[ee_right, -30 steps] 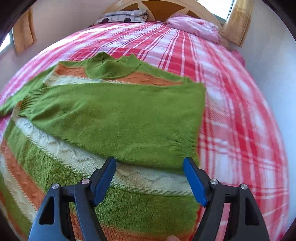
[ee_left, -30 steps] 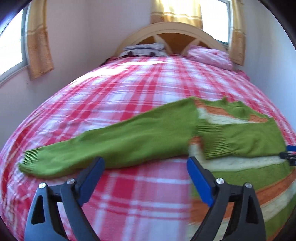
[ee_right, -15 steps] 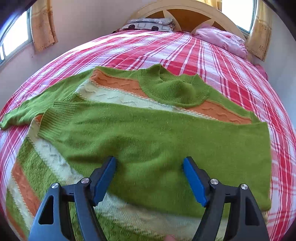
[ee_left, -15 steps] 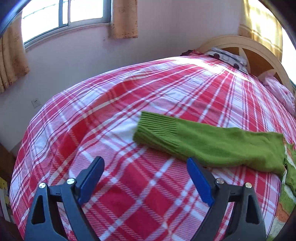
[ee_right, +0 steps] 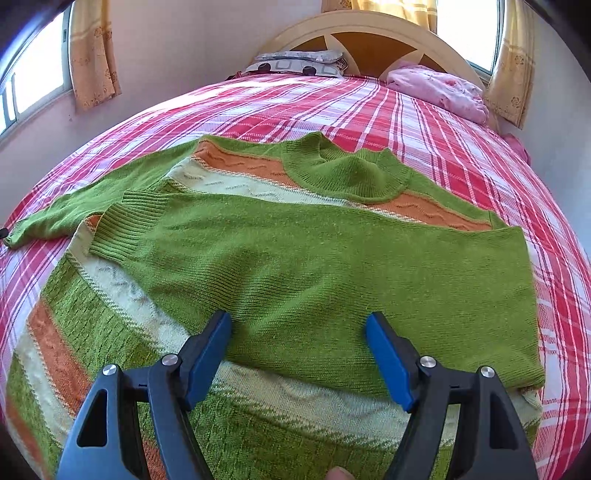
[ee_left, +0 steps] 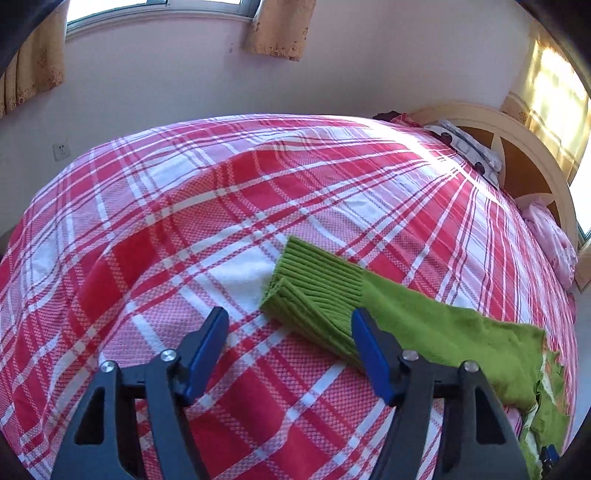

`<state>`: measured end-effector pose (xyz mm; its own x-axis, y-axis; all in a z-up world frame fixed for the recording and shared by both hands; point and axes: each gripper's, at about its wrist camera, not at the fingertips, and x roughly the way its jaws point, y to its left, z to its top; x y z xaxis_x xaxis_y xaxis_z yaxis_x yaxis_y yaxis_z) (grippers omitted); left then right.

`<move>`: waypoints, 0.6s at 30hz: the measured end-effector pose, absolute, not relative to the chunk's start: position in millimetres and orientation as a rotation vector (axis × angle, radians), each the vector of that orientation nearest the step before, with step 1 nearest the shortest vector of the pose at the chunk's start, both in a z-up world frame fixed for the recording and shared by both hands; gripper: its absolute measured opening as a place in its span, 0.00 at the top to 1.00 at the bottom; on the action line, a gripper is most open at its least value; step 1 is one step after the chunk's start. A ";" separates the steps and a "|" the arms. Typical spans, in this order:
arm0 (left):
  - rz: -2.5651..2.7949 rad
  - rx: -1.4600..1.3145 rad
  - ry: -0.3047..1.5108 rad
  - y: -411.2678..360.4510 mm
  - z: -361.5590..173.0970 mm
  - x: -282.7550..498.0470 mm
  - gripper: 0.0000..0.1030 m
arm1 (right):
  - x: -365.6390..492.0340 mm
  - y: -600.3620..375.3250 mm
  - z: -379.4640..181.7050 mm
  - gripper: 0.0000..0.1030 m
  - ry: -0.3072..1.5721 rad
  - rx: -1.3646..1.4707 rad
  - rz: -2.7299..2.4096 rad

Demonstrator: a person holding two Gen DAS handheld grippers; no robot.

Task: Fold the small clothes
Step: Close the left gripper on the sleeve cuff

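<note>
A small green sweater [ee_right: 332,258] with orange and cream stripes lies flat on the red plaid bed. Its right sleeve is folded across the chest, ribbed cuff [ee_right: 125,225] pointing left. Its left sleeve [ee_left: 436,328] stretches out over the bedspread, and its ribbed cuff [ee_left: 317,295] lies just ahead of my left gripper [ee_left: 290,325], which is open and empty, low over the bed. My right gripper [ee_right: 297,332] is open and empty, hovering over the folded sleeve near the sweater's middle.
The bed [ee_left: 184,221] has a wooden headboard [ee_right: 369,33] with a patterned pillow [ee_right: 299,62] and a pink bundle [ee_right: 436,88] against it. Walls and curtained windows surround the bed. A wall socket [ee_left: 61,150] sits beyond the bed's edge.
My left gripper swung left along the outstretched sleeve and closed in on its cuff. My right gripper drew back and turned slightly, showing the whole sweater.
</note>
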<state>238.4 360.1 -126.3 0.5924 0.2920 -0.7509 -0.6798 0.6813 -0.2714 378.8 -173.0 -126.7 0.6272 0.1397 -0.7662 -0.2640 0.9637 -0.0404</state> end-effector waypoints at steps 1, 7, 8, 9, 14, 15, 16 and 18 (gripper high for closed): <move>0.603 -0.607 0.736 361.8 -127.8 239.8 0.31 | 378.2 -173.2 -126.7 0.27 0.862 -0.154 0.233; 0.610 -0.681 0.722 367.0 -133.3 245.3 0.32 | 376.5 -173.5 -126.7 0.27 0.856 -0.152 0.232; 0.612 -0.688 0.718 367.6 -133.5 245.4 0.32 | 376.5 -173.5 -126.7 0.27 0.856 -0.152 0.232; 0.613 -0.691 0.712 368.1 -133.5 245.9 0.35 | 376.4 -173.4 -126.6 0.27 0.855 -0.152 0.232; 0.599 -0.677 0.717 372.7 -135.8 252.1 0.94 | 376.8 -173.7 -126.1 0.27 0.855 -0.153 0.231; 0.590 -0.687 0.717 374.1 -135.1 251.2 0.94 | 377.0 -173.7 -126.4 0.27 0.855 -0.152 0.232; 0.595 -0.695 0.699 375.0 -132.6 247.7 0.94 | 377.0 -173.6 -126.2 0.27 0.855 -0.152 0.232; 0.576 -0.696 0.648 373.7 -121.7 241.3 0.94 | 377.1 -173.6 -126.4 0.27 0.855 -0.154 0.231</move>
<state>241.3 373.7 -121.7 0.6611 0.2612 -0.7034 -0.6678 0.6322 -0.3929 377.1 -173.6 -126.4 0.6333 0.1395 -0.7612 -0.2625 0.9640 -0.0417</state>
